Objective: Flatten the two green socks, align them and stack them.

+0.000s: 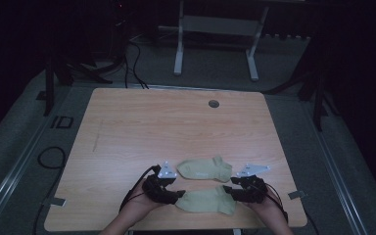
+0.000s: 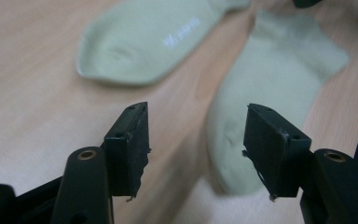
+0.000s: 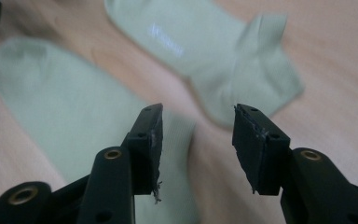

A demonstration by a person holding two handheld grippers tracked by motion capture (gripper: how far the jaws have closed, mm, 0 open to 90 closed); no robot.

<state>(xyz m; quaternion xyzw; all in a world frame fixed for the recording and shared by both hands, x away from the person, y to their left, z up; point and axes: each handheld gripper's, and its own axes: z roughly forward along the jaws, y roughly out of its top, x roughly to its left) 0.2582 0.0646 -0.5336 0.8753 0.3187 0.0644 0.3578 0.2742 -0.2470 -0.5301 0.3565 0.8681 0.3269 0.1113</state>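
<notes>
Two pale green ankle socks lie flat near the front edge of the wooden table (image 1: 142,127). The far sock (image 1: 204,167) (image 2: 154,37) (image 3: 205,46) carries small white lettering. The near sock (image 1: 208,200) (image 2: 270,93) (image 3: 74,107) lies just in front of it. My left gripper (image 1: 178,194) (image 2: 196,116) hovers at the near sock's toe end, jaws open with nothing between them. My right gripper (image 1: 227,190) (image 3: 198,114) hovers over the near sock's cuff end, also open and empty. A hand holds each gripper from the table's front edge.
A round cable hole (image 1: 214,104) sits near the table's far edge. Behind the table stands a white table frame (image 1: 215,29) on the grey floor. Black cables (image 1: 51,156) loop on the floor at the left.
</notes>
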